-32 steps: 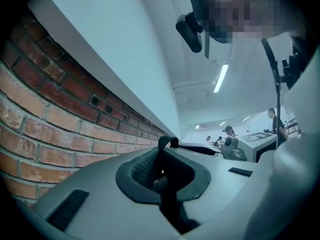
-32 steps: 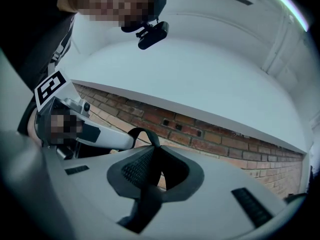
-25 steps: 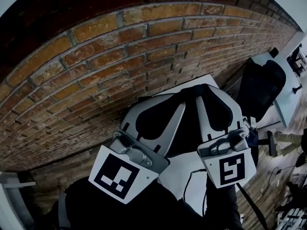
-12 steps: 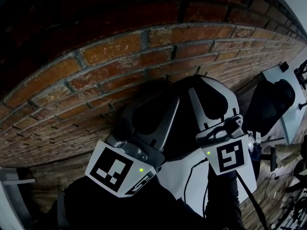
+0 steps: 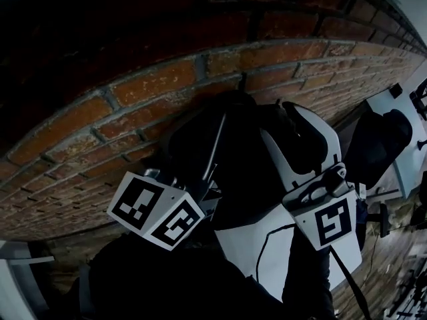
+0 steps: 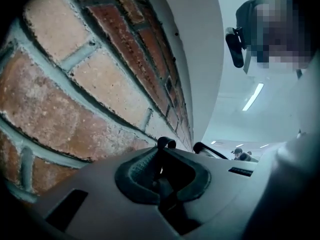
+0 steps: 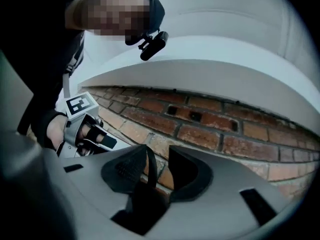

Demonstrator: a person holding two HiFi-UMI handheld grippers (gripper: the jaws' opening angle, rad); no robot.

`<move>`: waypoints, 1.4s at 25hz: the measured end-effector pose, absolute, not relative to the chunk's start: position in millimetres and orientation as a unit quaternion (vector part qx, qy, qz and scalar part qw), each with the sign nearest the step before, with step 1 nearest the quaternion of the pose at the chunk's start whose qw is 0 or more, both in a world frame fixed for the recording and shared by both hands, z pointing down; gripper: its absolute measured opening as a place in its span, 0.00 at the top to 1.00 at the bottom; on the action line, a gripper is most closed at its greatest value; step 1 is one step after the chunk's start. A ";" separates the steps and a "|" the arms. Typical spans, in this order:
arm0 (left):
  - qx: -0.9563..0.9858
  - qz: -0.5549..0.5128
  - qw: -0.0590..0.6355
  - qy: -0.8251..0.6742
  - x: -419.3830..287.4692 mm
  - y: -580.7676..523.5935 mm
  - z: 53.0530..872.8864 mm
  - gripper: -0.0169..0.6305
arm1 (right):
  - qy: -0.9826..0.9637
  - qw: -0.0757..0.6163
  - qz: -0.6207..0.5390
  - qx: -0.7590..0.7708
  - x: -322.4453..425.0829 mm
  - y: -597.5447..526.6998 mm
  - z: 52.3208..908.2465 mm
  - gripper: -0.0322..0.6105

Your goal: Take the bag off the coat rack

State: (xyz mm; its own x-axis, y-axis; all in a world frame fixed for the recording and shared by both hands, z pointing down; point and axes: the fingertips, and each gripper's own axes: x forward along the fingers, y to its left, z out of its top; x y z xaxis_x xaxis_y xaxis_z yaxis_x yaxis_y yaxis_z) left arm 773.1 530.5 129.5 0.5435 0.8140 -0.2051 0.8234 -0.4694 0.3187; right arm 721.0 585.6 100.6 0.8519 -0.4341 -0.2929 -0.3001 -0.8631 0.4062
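Note:
A white bag (image 5: pixel 257 242) with a thin black strap hangs against the brick wall (image 5: pixel 153 85), below and between my two grippers. In the left gripper view my left gripper (image 6: pixel 161 156) is shut, and a thin black loop of strap (image 6: pixel 166 143) sticks out at its pad tips. In the head view that gripper (image 5: pixel 217 139) is rolled on its side and points up at the wall. My right gripper (image 7: pixel 160 166) is open, its jaws having just been opening. A black strap (image 7: pixel 150 164) stands between its pads, against the left one. It reaches up beside the left gripper (image 5: pixel 293 122).
The brick wall is close in front of both grippers. A dark, hook-like piece (image 6: pixel 205 148) shows just beyond the left jaws. A black bag or chair back (image 5: pixel 377 142) stands at the right by a pale table (image 5: pixel 400 112). The left gripper and a hand (image 7: pixel 82 129) show in the right gripper view.
The left gripper has rolled onto its side and shifted toward the wall. The right gripper's jaws have spread apart. Both grippers stand closer to the bricks than a second ago.

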 end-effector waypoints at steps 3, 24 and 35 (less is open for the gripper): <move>0.859 -0.014 0.191 0.476 778.1 533.9 128.4 0.94 | -0.168 0.121 -0.135 0.969 711.5 591.6 121.1 0.91; 0.849 -0.040 0.139 0.507 731.7 512.4 131.5 0.85 | -0.161 0.069 -0.068 0.982 766.0 583.0 182.2 0.94; 0.859 -0.087 0.076 0.498 694.4 518.7 135.8 0.90 | -0.134 0.041 -0.104 0.985 712.7 586.2 173.0 0.94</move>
State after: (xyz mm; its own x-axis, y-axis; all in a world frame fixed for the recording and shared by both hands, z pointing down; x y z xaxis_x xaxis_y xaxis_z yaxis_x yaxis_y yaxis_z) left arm 694.4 518.7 135.8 0.4883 0.8432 -0.2247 0.8696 -0.4916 0.0448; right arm 712.7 586.2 173.0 0.9422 -0.2733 -0.1938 -0.2561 -0.9605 0.1091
